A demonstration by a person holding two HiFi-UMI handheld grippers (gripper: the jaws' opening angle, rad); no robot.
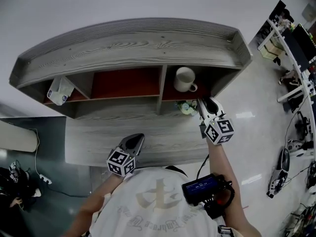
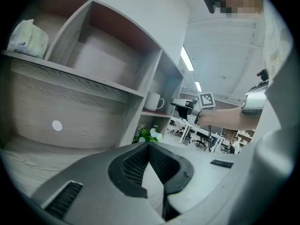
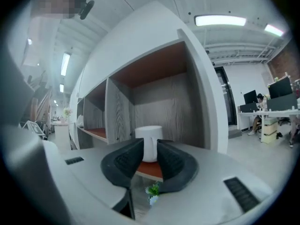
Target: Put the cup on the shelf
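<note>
In right-hand compartment of shelf [image 1: 128,43], white cup [image 1: 184,79] stands upright. Right gripper [image 1: 208,101] just outside it, jaws slightly spread, empty, clear of cup. Left gripper [image 1: 136,138] above surface [image 1: 168,137], jaws pressed together, empty.

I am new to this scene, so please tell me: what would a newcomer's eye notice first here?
A white cup stands in the right compartment of the grey shelf, with the right gripper just in front of it, not touching. A white packet lies in the leftmost compartment.
</note>
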